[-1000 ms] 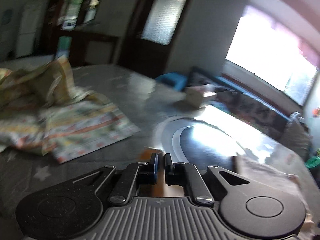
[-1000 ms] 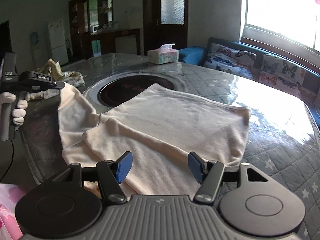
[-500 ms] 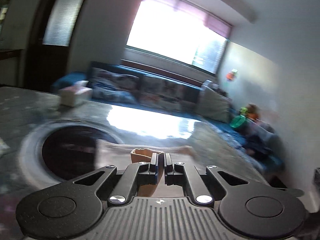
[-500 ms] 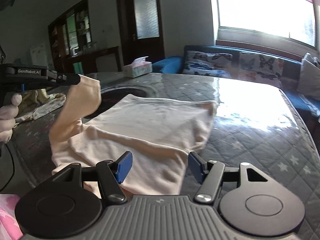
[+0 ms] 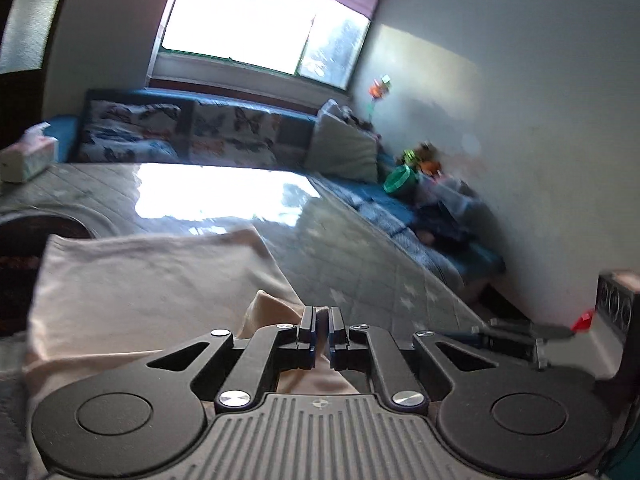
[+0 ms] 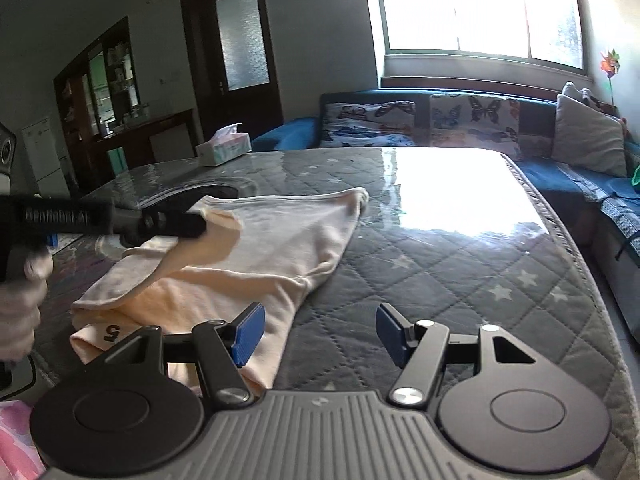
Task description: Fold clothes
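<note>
Left gripper (image 6: pixel 200 226) jaws pinched on cream garment (image 6: pixel 280 248) sleeve, right gripper (image 6: pixel 320 334) jaws wide above it

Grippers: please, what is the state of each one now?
Left gripper: closed, holding the cream garment.
Right gripper: open, holding nothing.

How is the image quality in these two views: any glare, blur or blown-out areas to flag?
Left wrist: window blown out, white glare on the table, whole frame motion-blurred. Right wrist: sharper, window overexposed, glare patch on the table; the left gripper and hand blurred at the edge; fisheye bending in both.
</note>
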